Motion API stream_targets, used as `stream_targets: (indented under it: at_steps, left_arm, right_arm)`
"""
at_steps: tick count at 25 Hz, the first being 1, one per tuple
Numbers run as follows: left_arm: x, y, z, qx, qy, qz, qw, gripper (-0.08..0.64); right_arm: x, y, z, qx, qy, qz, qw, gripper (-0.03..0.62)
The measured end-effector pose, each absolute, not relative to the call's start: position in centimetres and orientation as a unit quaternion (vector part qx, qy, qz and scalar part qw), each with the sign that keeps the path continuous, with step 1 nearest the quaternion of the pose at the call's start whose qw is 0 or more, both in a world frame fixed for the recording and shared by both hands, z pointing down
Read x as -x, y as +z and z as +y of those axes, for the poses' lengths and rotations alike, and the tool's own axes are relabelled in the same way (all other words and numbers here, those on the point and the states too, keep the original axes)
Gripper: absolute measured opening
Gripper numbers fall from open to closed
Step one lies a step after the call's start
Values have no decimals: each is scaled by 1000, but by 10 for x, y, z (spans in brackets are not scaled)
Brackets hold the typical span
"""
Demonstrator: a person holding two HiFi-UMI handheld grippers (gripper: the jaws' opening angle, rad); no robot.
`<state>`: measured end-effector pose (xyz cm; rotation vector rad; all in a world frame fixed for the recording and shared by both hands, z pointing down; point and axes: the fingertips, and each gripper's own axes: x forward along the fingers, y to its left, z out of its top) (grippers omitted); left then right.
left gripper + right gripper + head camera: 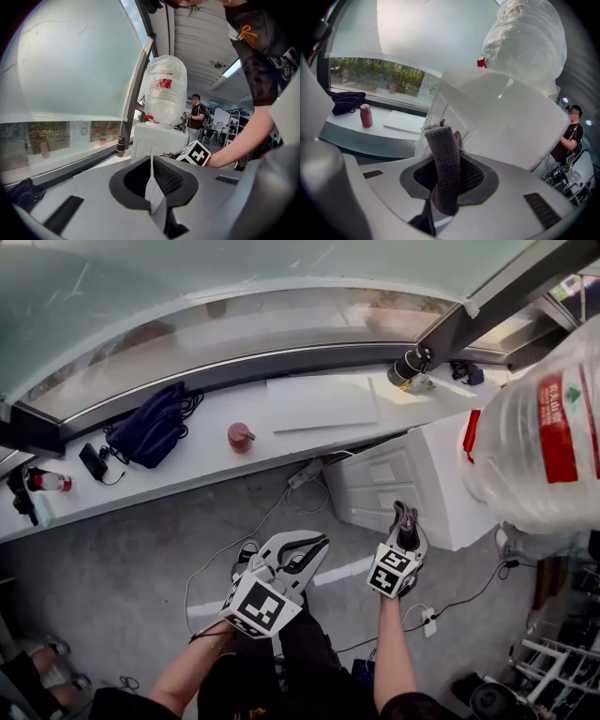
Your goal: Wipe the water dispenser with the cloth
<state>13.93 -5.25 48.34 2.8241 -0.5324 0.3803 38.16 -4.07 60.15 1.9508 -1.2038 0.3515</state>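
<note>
The white water dispenser (412, 479) stands on the floor at the right, with a large clear bottle (544, 418) on top of it. My right gripper (406, 538) is shut on a grey cloth (404, 517), which is held against the dispenser's near lower edge. In the right gripper view the cloth (446, 159) sticks up from between the jaws of the right gripper (449, 180), just before the dispenser's white side (506, 117). My left gripper (314, 545) hangs over the floor to the left, shut and empty. The left gripper (152, 180) looks toward the dispenser (154, 139) and bottle (165, 89).
A white window ledge (216, 460) runs along the back with a dark bag (150, 432), a red cup (240, 436), a white board (322, 401) and a black flask (410, 365). A power strip (305, 472) and cables lie on the floor. A person (194, 117) stands far behind.
</note>
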Motion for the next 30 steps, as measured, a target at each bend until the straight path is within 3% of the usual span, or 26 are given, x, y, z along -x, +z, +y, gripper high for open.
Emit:
stream_targets:
  at_steps: [13, 24, 30]
  left_arm:
    - [-127, 586, -49, -969, 145, -162, 120, 28]
    - [-101, 626, -66, -959, 162, -187, 141, 28]
    - [-109, 614, -80, -959, 157, -194, 135, 28]
  right_arm:
    - [-386, 744, -31, -712, 187, -450, 506, 104]
    - [-389, 832, -37, -685, 236, -433, 537, 104]
    - [-381, 825, -35, -685, 254, -447, 516, 103]
